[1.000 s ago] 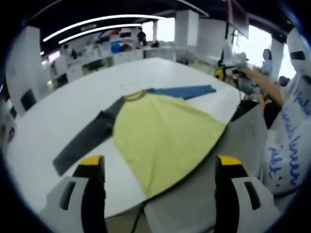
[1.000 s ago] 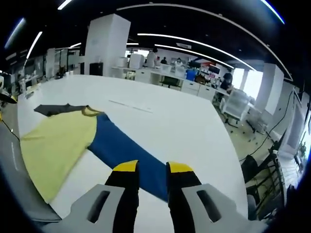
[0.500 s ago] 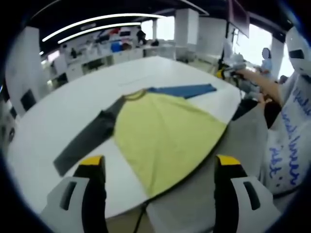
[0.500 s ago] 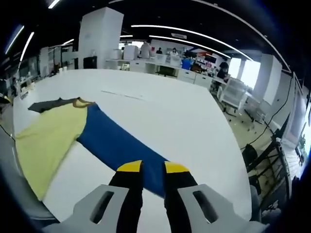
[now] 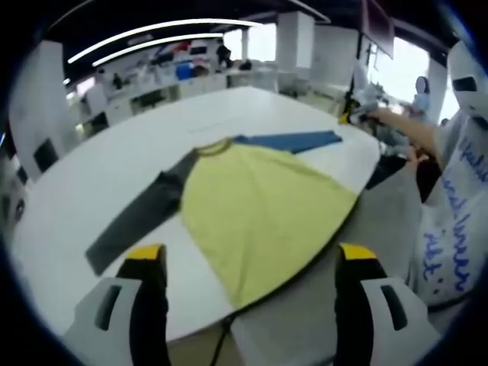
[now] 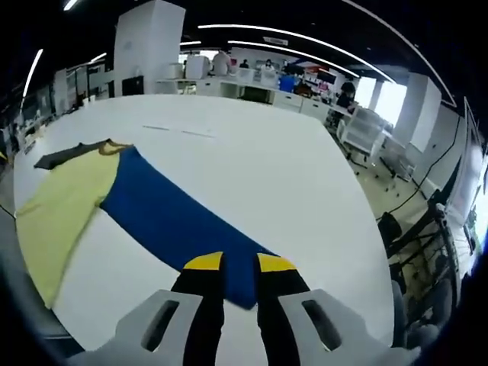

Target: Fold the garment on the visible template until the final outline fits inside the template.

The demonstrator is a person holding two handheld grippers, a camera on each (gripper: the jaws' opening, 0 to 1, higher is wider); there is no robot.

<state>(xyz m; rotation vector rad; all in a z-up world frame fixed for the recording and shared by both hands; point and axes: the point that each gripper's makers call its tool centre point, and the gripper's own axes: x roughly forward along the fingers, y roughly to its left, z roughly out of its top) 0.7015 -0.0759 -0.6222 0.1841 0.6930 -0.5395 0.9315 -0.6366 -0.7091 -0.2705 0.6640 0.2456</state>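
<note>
Right gripper view: fingers (image 6: 235, 268) over blue sleeve (image 6: 183, 229).

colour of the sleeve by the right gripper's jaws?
Blue sleeve, clearest in the right gripper view; the garment's body is yellow.

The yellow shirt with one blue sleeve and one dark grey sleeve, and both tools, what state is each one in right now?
Yellow long-sleeved shirt: unfolded, lying flat on the white table, hem hanging over the edge.
Blue sleeve: stretched out straight, cuff at the right tool's jaws.
Dark grey sleeve: stretched out straight on the table.
Left tool: jaws wide open, holding nothing.
Right tool: jaws nearly closed at the blue cuff; grip unclear.
</note>
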